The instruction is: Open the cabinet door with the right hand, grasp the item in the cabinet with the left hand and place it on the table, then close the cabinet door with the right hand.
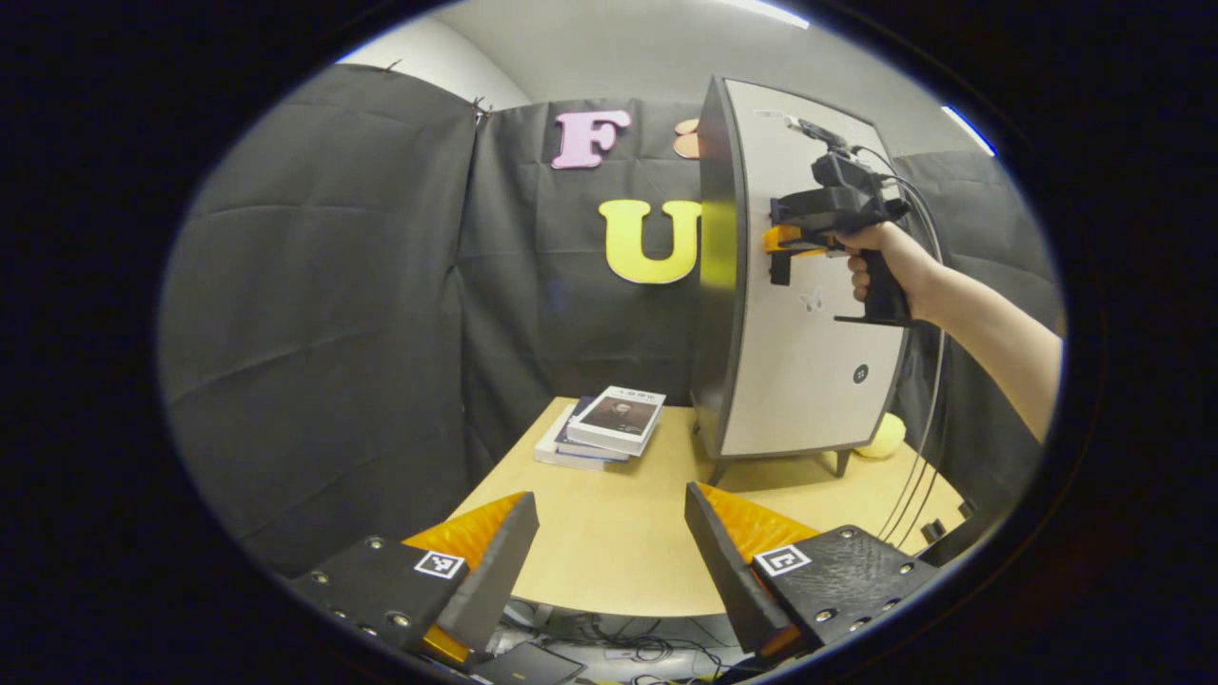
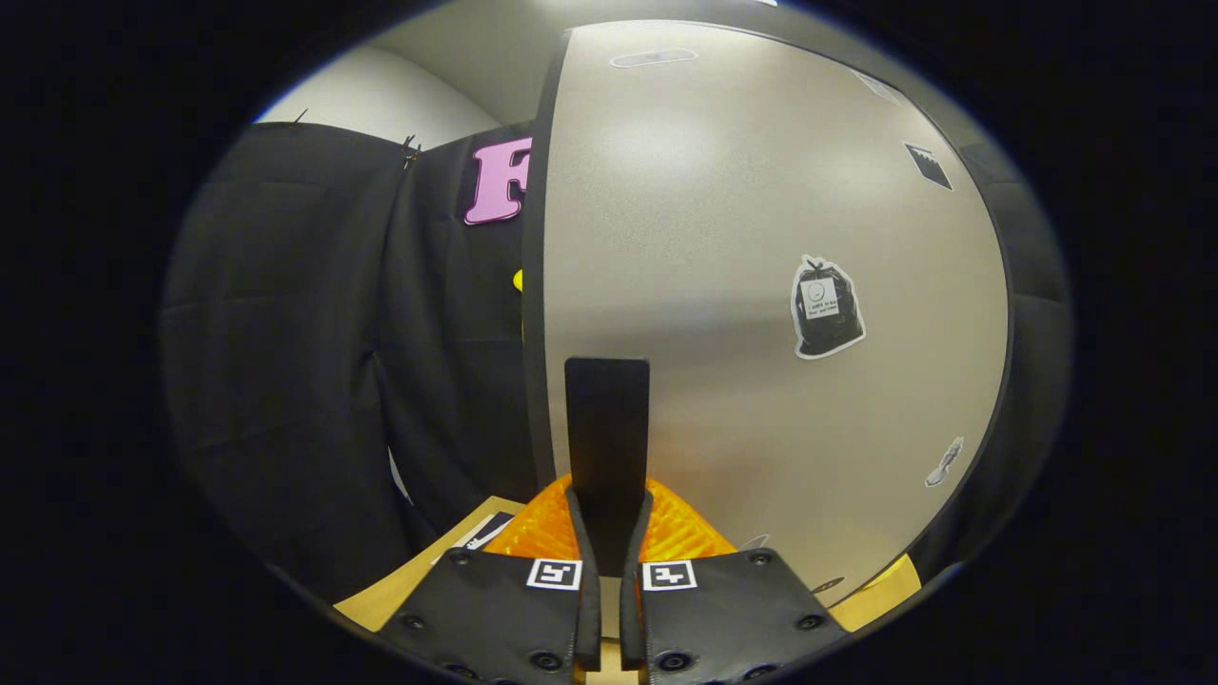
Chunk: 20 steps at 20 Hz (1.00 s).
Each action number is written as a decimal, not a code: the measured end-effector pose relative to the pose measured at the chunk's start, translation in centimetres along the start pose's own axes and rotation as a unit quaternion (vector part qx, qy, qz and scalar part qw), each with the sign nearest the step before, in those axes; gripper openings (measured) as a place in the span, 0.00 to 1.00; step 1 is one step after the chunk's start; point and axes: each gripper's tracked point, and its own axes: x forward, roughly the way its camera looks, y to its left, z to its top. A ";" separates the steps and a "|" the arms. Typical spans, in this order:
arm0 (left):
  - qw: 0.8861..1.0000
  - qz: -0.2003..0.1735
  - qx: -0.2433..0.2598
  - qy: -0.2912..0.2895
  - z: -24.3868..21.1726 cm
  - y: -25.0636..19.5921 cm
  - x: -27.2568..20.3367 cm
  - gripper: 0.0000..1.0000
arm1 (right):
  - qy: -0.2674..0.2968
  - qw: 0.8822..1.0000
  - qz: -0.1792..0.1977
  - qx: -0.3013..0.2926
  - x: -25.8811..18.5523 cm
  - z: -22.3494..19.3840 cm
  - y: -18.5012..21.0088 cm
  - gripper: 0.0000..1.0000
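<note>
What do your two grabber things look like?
The tongs on the left gripper and right gripper are wedge-shaped with ridged inner faces, and sit on bolted plates with square black-and-white markers. In the left gripper view, the right one has a black pistol-grip body and dark cables trailing down. The forearm behind it wears no sleeve.

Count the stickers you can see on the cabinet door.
3 in the right gripper view on the cabinet door: a trash-bag sticker mid-right, a dark one upper right, a small pale one lower right. The right gripper may hide more.
</note>
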 end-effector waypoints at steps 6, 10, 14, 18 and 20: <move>1.000 0.007 -0.002 0.000 -0.3 -1.0 -1.2 0.96 | -0.003 0.999 0.041 0.002 -2.1 0.1 0.4 0.10; 1.000 0.011 -0.003 0.005 -0.5 -2.1 -2.5 0.95 | -0.002 0.998 0.069 0.008 -4.3 0.2 0.7 0.07; 1.000 0.018 -0.009 0.010 -0.3 -3.7 -4.4 0.96 | 0.006 0.996 0.089 0.012 -5.9 0.2 0.5 0.07; 1.000 0.018 0.001 -0.011 1.1 -5.6 -7.2 0.95 | 0.009 0.994 0.103 0.016 -5.7 -0.3 -0.2 0.10; 1.000 0.022 0.004 -0.012 1.0 -6.3 -8.0 0.96 | 0.008 0.994 0.111 0.017 -5.4 -0.4 -0.6 0.10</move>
